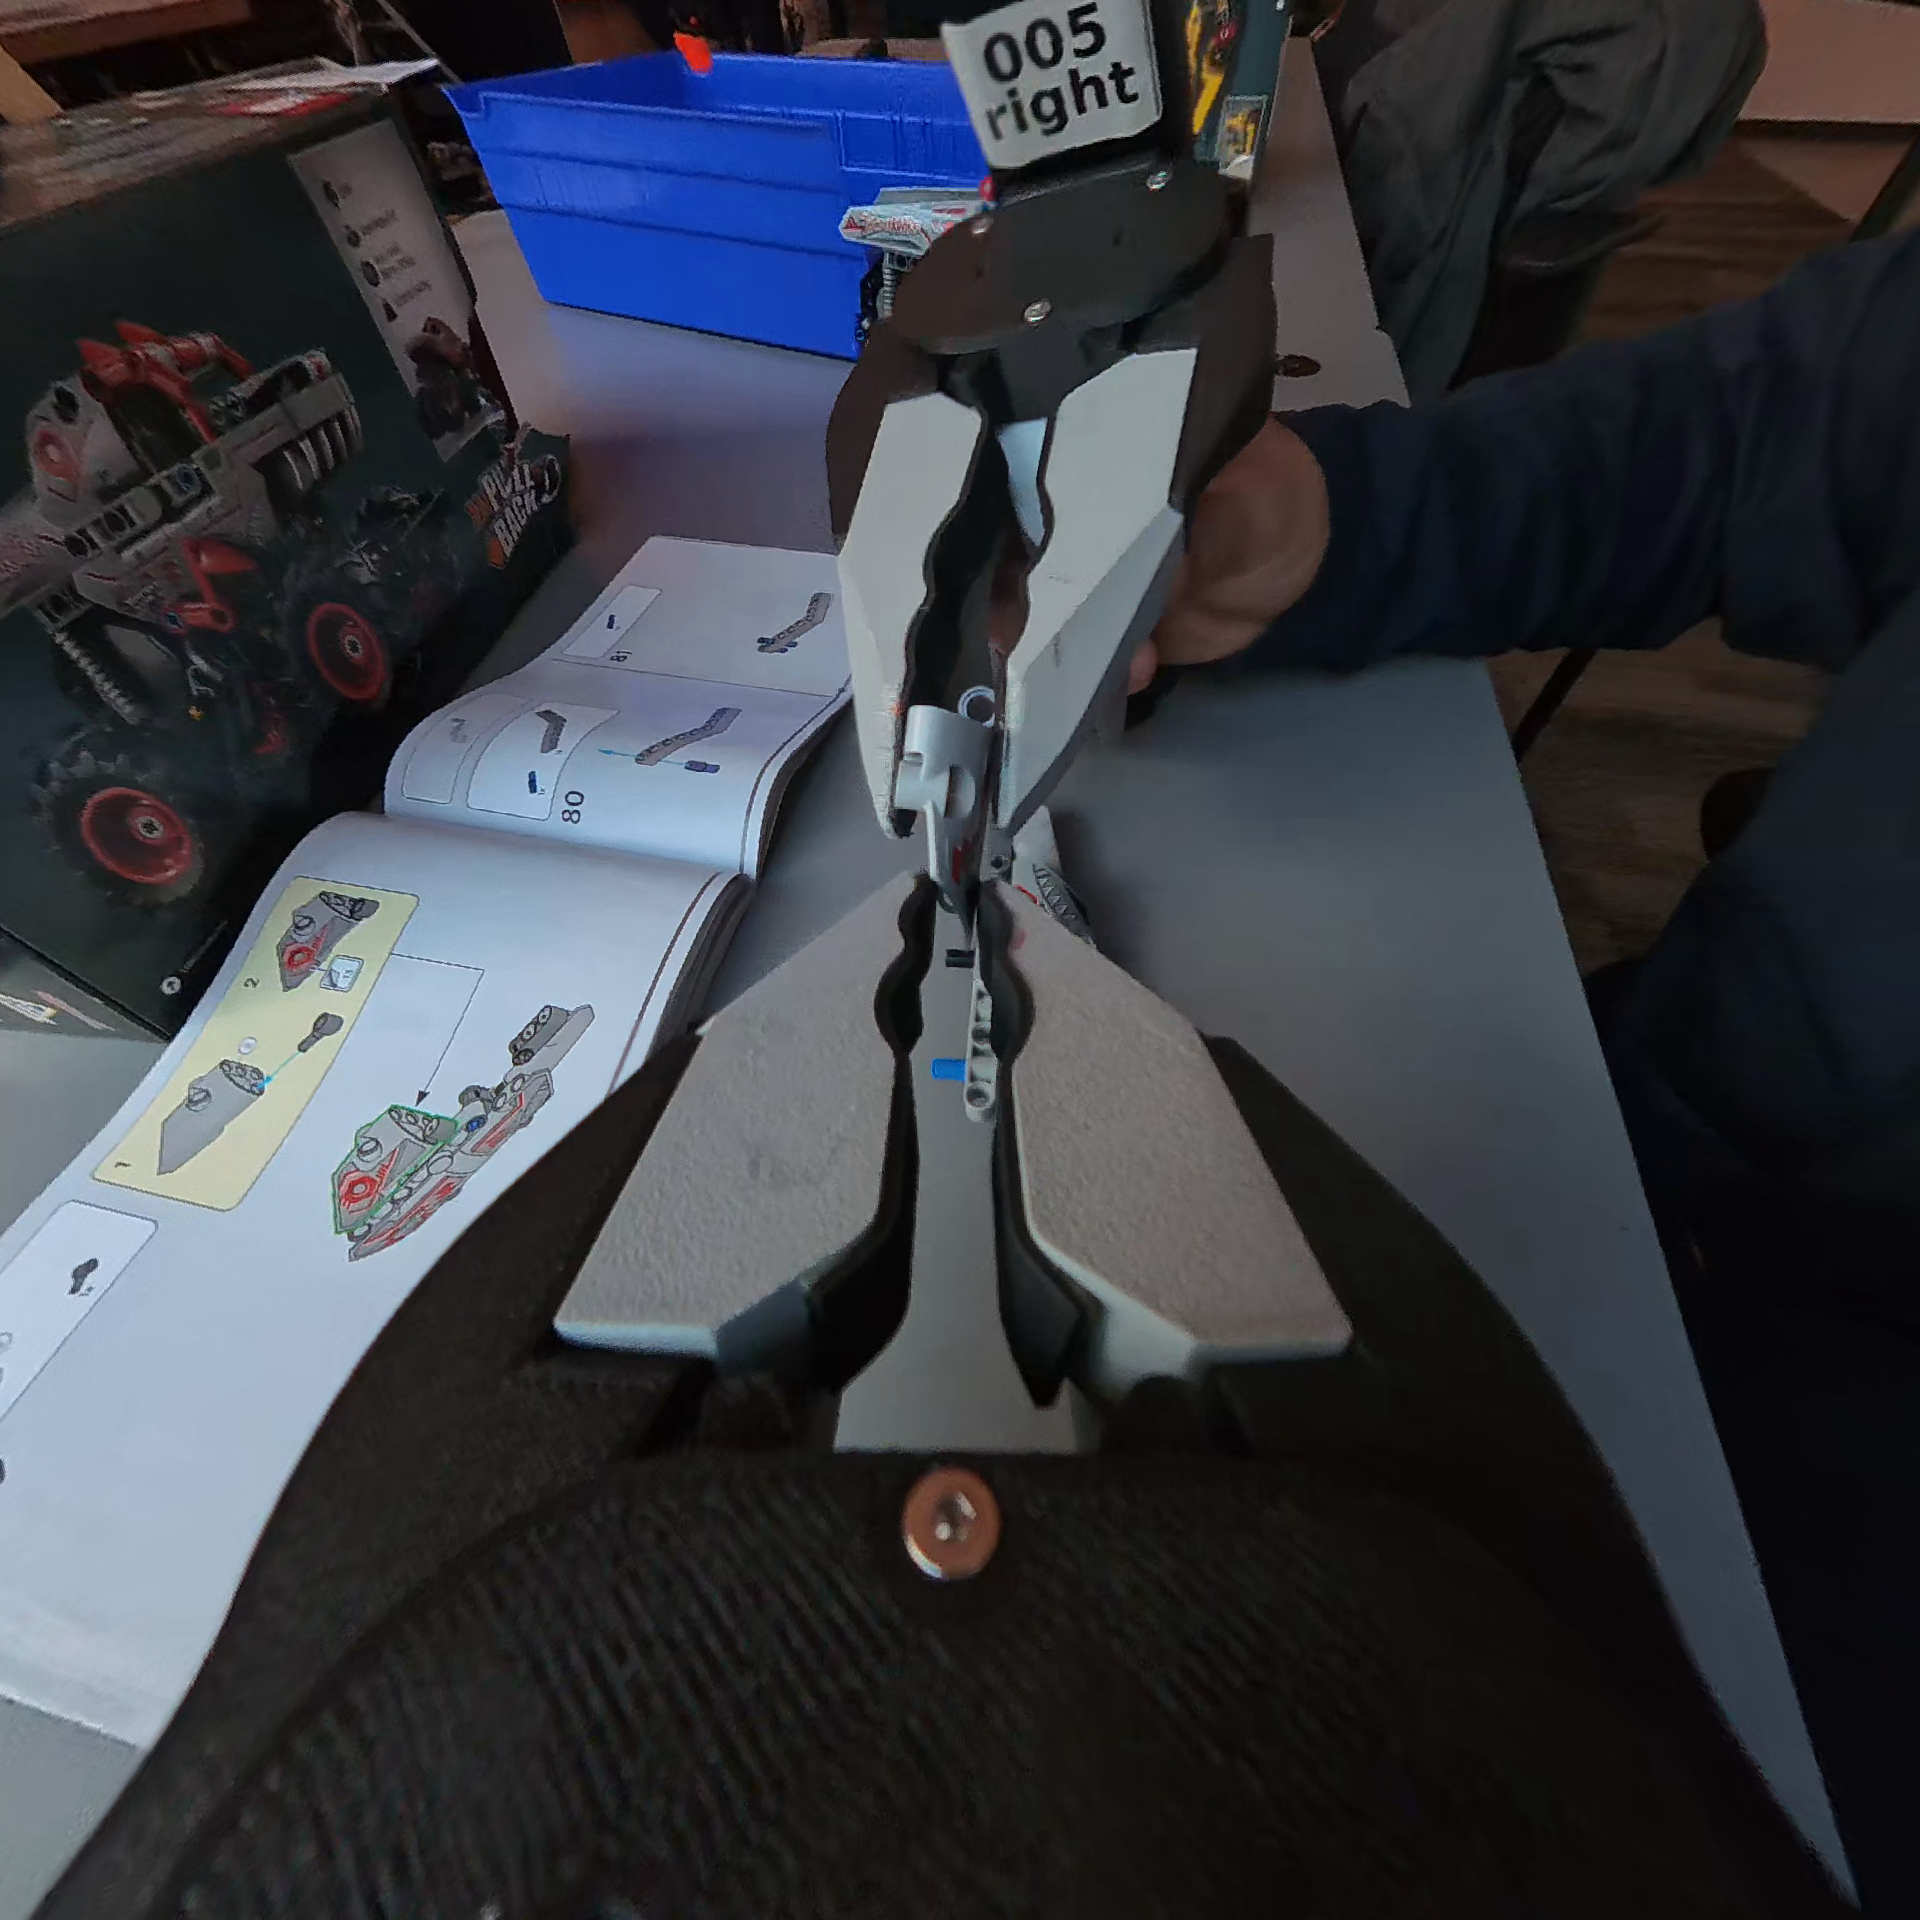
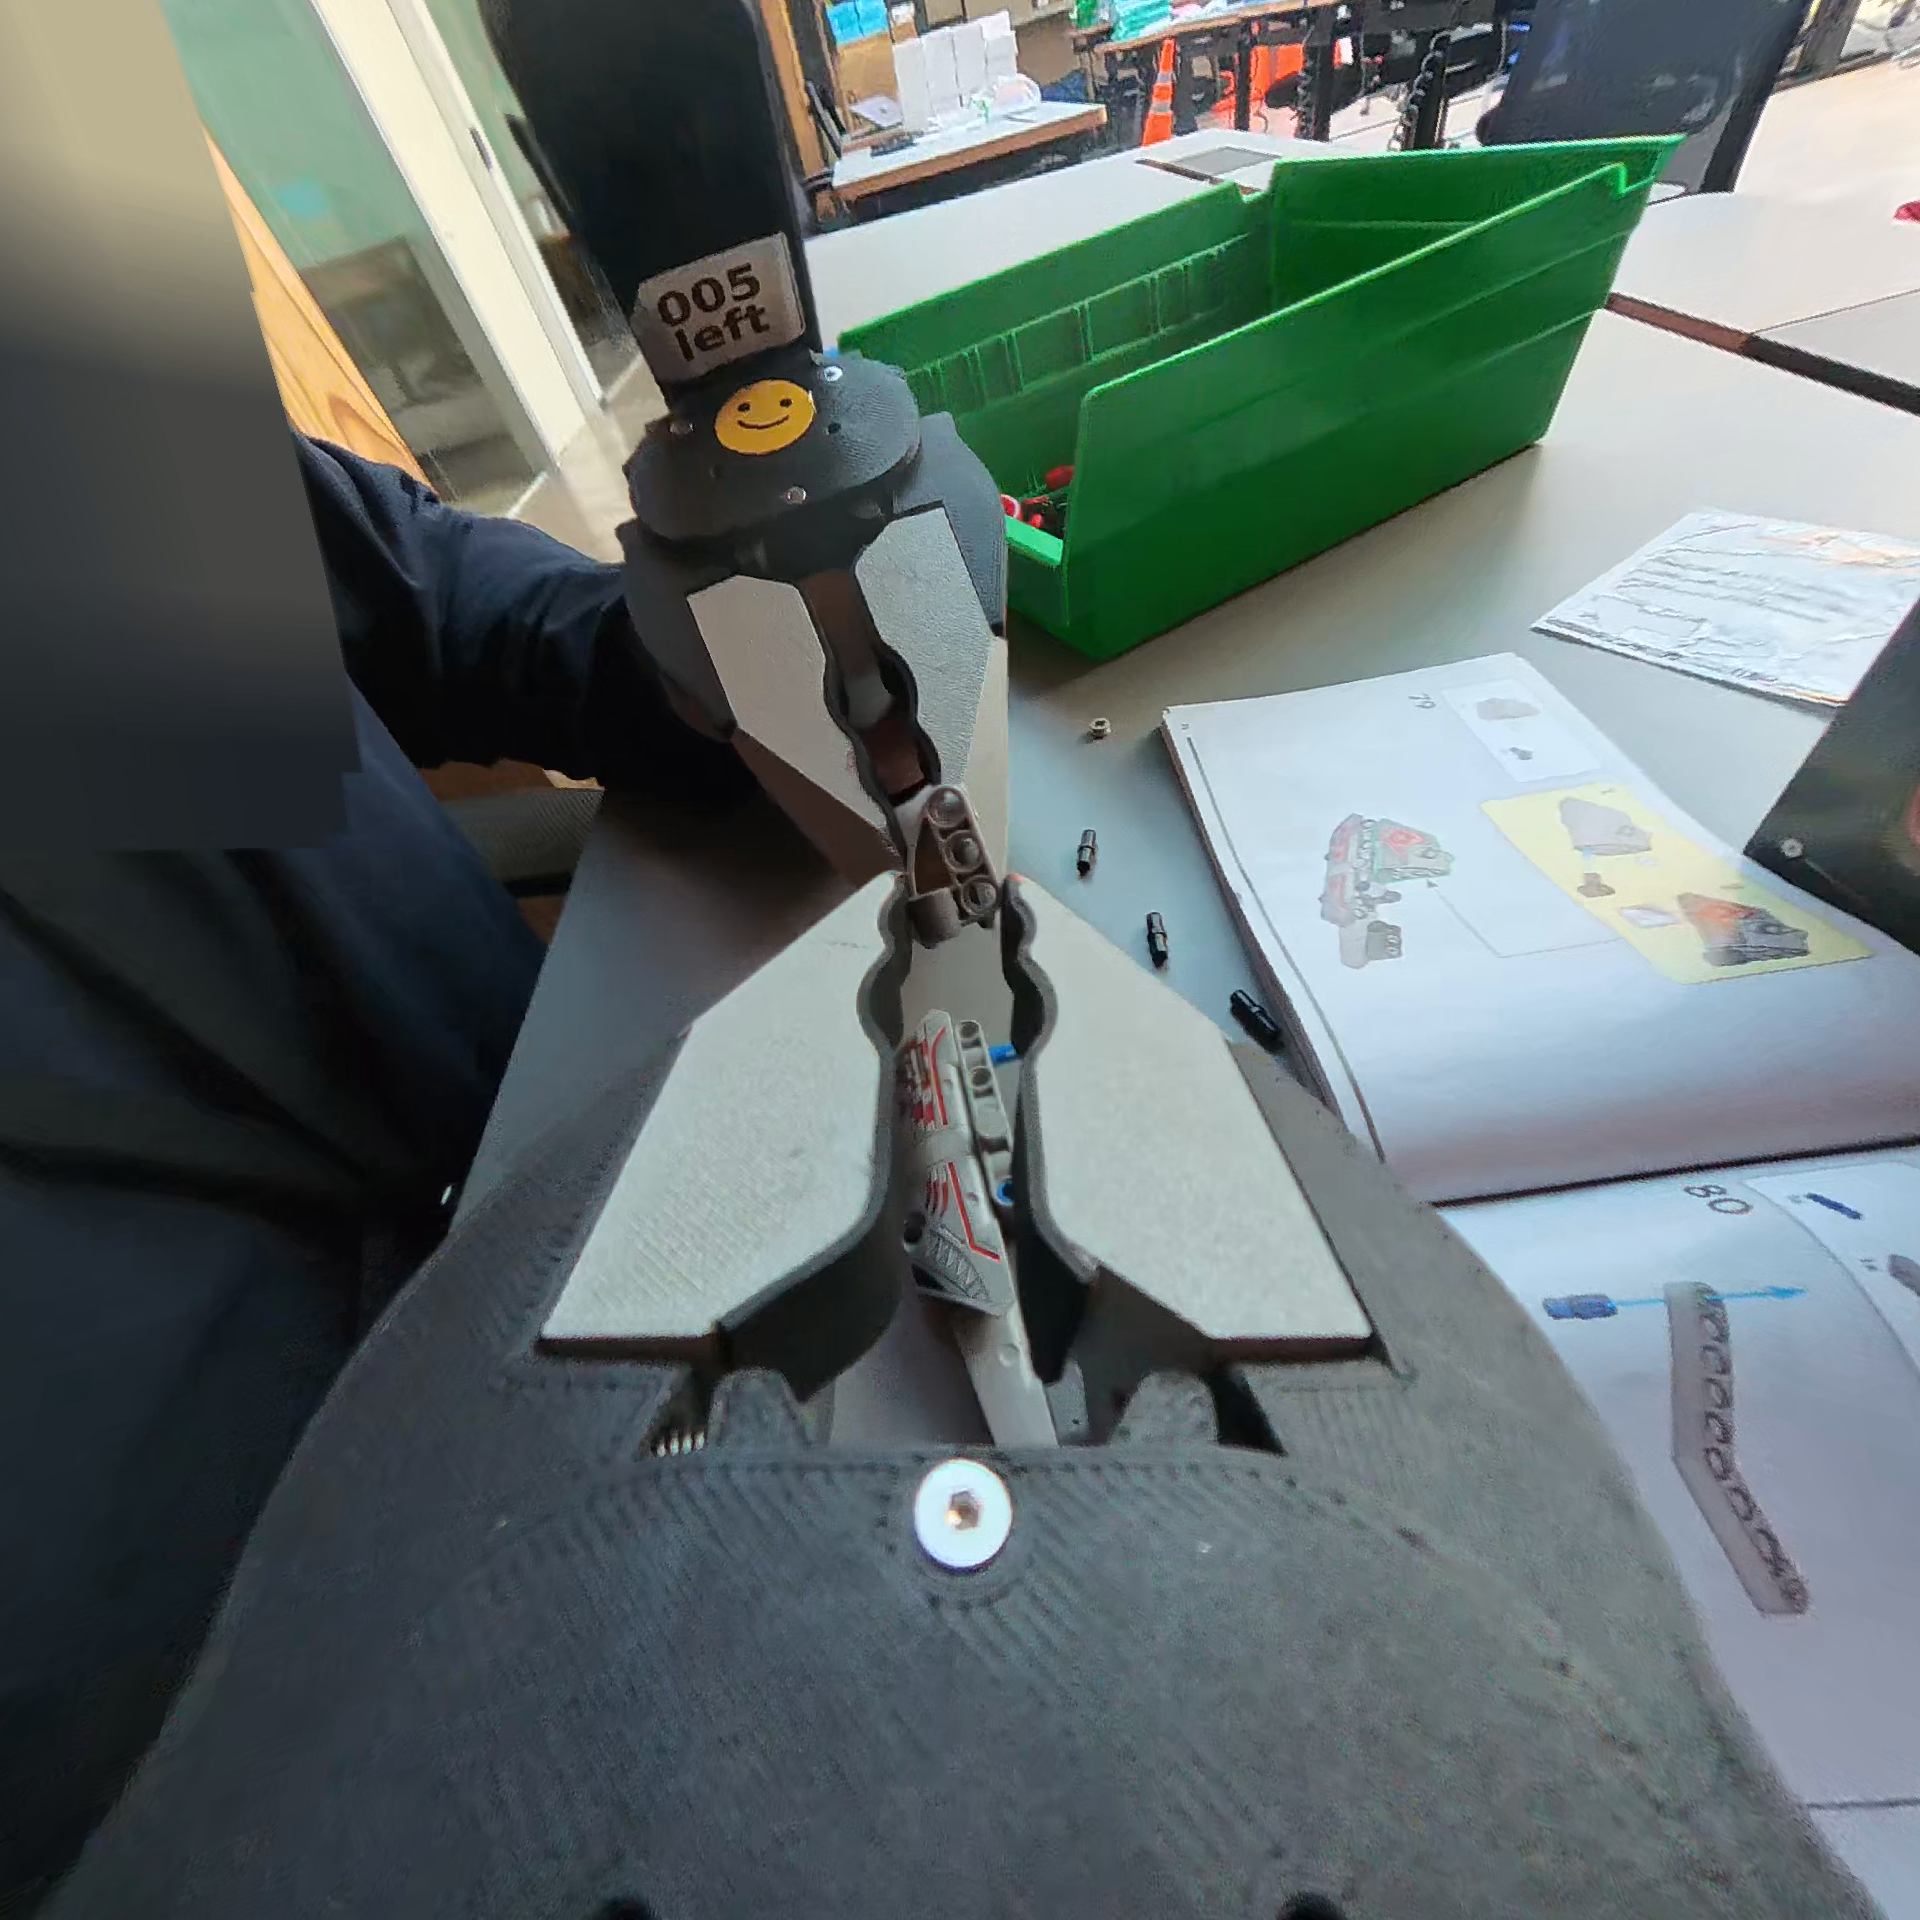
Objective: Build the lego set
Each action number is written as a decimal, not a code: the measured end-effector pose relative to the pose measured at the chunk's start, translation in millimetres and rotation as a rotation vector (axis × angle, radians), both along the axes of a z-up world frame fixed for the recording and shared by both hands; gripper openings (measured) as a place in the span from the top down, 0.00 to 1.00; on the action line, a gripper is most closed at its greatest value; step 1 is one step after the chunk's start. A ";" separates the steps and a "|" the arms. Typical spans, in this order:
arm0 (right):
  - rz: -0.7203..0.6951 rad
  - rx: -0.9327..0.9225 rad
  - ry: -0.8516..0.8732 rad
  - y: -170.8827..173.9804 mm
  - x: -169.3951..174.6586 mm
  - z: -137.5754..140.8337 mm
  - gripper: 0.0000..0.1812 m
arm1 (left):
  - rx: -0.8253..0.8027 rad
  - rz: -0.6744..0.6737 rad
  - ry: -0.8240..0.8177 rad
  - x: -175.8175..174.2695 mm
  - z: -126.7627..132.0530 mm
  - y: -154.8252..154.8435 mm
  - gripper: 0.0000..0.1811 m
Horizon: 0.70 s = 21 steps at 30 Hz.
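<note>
My left gripper [image 1: 951, 899] is shut on a grey holed beam [image 1: 981, 1044] that carries a blue pin [image 1: 945, 1068]. My right gripper [image 2: 951, 906] is shut on a light grey panel assembly [image 2: 948, 1143] with red and toothed stickers. The two grippers face each other tip to tip above the table, and the held parts meet between them. In the left wrist view the right gripper [image 1: 951, 831] comes down from the top holding the panel piece [image 1: 940, 769]. In the right wrist view the left gripper [image 2: 948, 868] holds the beam's three-hole end [image 2: 958, 857].
An open instruction booklet [image 1: 416, 1039] [image 2: 1558, 935] lies on the grey table [image 1: 1299, 935]. The set's box [image 1: 208, 520] and a blue bin [image 1: 707, 208] stand behind it. A green bin [image 2: 1299, 416] holds parts. Three black pins [image 2: 1155, 935] lie loose beside the booklet. A person's sleeve [image 1: 1610, 468] reaches in. The tips of both grippers are at nearly the same place.
</note>
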State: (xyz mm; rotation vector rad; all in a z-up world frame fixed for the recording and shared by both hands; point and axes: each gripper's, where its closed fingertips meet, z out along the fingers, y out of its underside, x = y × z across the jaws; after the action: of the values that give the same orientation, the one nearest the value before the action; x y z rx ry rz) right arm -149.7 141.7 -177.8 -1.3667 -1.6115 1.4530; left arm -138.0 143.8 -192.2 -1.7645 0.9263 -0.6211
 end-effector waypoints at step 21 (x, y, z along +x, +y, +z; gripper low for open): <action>-0.239 -0.015 0.050 75.0 27.3 1.4 0.93 | -0.050 0.470 0.209 -144.8 18.7 -49.3 0.81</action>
State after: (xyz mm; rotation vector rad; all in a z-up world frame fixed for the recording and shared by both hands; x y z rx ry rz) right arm -122.3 216.7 -176.4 -1.4638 -1.3570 1.3478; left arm -282.8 94.4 -173.5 -2.0286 0.6000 -0.1596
